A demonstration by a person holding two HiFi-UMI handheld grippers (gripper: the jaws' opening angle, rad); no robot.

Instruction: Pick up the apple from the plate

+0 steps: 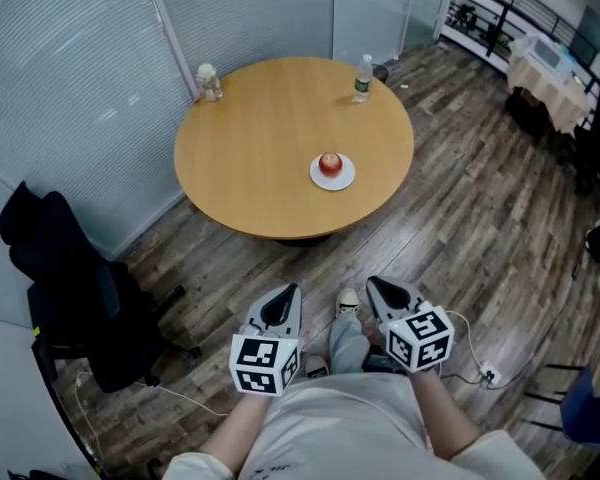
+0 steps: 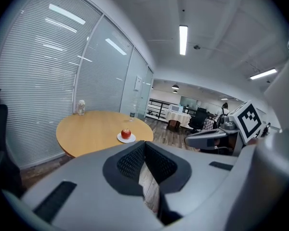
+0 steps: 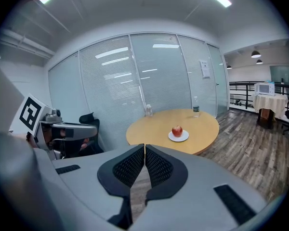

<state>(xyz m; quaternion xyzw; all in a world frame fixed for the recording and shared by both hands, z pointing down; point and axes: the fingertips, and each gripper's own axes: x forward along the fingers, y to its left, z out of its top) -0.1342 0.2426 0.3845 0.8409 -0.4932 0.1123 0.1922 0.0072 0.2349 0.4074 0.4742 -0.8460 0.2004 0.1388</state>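
Observation:
A red apple sits on a small white plate on the near right part of a round wooden table. The same apple shows far ahead in both gripper views. My left gripper and right gripper hang side by side over the floor, well short of the table. Both are shut with nothing between their pads.
A clear jar stands at the table's far left edge and a water bottle at its far right. A black chair with a jacket sits to the left by the blinds. My shoe rests on the wood floor.

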